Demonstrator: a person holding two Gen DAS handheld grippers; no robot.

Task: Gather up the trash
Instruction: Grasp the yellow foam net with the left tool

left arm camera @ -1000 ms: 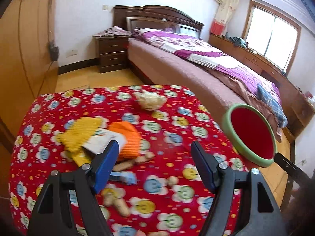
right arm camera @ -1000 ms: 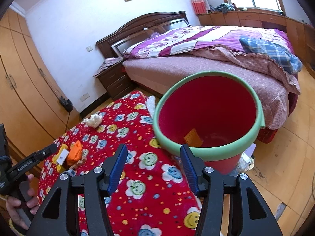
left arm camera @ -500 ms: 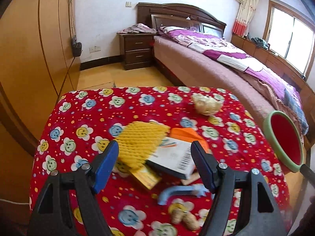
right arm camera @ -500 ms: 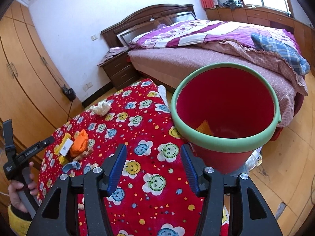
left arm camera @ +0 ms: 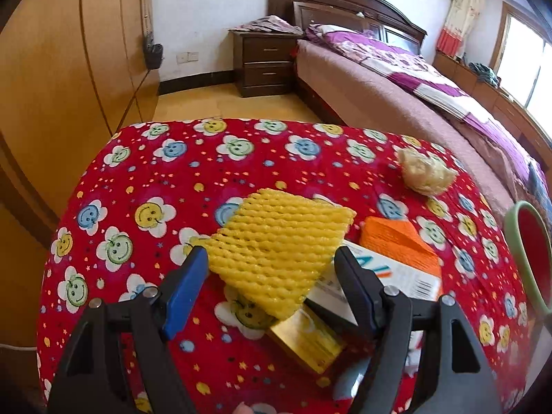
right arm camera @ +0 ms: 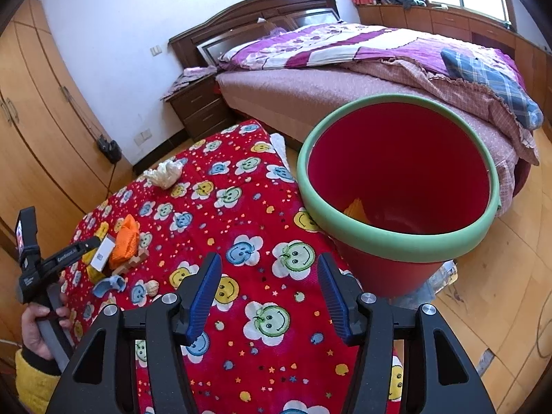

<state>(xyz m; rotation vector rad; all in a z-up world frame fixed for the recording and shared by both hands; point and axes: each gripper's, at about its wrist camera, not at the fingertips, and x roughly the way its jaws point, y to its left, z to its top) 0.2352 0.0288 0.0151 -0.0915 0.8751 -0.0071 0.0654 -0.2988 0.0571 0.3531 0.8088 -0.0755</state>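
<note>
A yellow foam net (left arm camera: 281,243) lies on a pile of trash on the red flowered table (left arm camera: 193,172), over a white box (left arm camera: 390,277), an orange piece (left arm camera: 396,238) and a yellow packet (left arm camera: 307,339). My left gripper (left arm camera: 272,269) is open, its jaws on either side of the net's near edge. A crumpled tissue (left arm camera: 426,174) lies further back. My right gripper (right arm camera: 269,283) is open and empty over the table, left of the red bin (right arm camera: 396,186), which holds an orange scrap (right arm camera: 355,208).
A blue scrap (right arm camera: 108,284) and peanut shells (right arm camera: 151,288) lie near the pile. A bed (right arm camera: 345,79) and a nightstand (left arm camera: 265,63) stand behind the table. Wooden wardrobes (left arm camera: 62,79) run along the left. The bin's green rim (left arm camera: 521,252) shows at the table's right edge.
My left gripper has swung left and come down close to the pile, so the yellow net now sits between its jaws. My right gripper has drawn back a little from the bin.
</note>
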